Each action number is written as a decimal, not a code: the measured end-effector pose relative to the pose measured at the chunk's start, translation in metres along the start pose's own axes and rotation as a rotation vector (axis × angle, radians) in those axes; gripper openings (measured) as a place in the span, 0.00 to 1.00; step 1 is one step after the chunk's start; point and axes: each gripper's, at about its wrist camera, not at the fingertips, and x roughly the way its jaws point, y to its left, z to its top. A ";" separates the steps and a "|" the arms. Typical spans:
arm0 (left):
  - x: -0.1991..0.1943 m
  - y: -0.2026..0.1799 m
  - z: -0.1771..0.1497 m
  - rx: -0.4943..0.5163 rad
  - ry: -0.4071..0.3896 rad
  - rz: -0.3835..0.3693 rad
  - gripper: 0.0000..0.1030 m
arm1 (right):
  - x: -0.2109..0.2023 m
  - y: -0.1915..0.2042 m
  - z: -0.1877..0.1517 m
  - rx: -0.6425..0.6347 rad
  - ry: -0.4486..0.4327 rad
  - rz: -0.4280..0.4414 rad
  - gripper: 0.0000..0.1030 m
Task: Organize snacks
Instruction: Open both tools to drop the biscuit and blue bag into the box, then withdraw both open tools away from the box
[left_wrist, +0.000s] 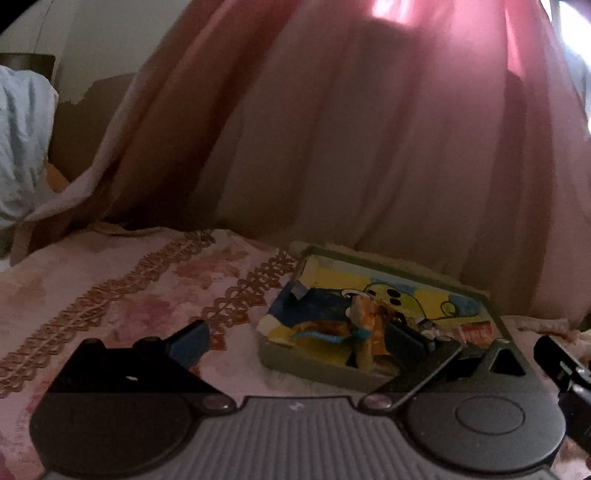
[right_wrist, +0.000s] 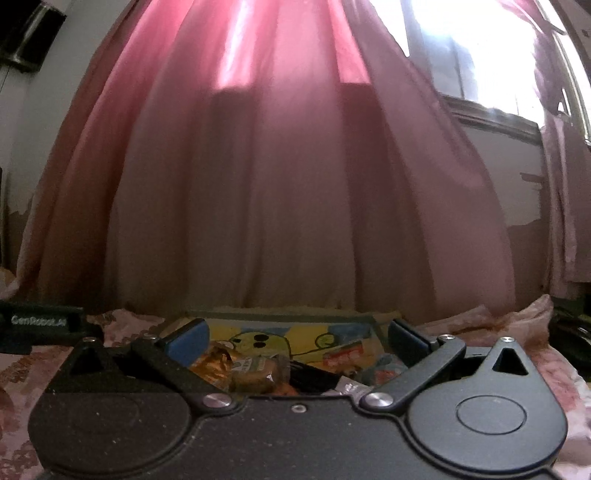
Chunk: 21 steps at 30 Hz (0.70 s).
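Both claws hang spread wide, gripping nothing. Right claw (right_wrist: 295, 339) hovers low over a shallow grey tray (right_wrist: 280, 316), its blue-padded fingers (right_wrist: 186, 341) straddling the snacks (right_wrist: 255, 373): crinkled orange and brown wrappers piled at the tray's near end. Left claw (left_wrist: 306, 341) sits just beside the same tray (left_wrist: 317, 365), one finger over the bedspread (left_wrist: 122, 295), the other at the wrappers (left_wrist: 365, 328). Yellow cartoon artwork lines the tray floor. Behind the bed falls a pink curtain (right_wrist: 280, 166).
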 end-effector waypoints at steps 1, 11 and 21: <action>-0.006 0.001 -0.001 0.006 -0.002 0.002 0.99 | -0.006 0.000 0.001 0.003 -0.002 -0.003 0.99; -0.056 0.017 -0.017 0.049 0.016 0.018 0.99 | -0.059 0.002 -0.002 -0.002 -0.003 0.000 0.99; -0.087 0.037 -0.045 0.073 0.027 0.028 1.00 | -0.102 0.007 -0.023 0.005 0.057 0.000 0.99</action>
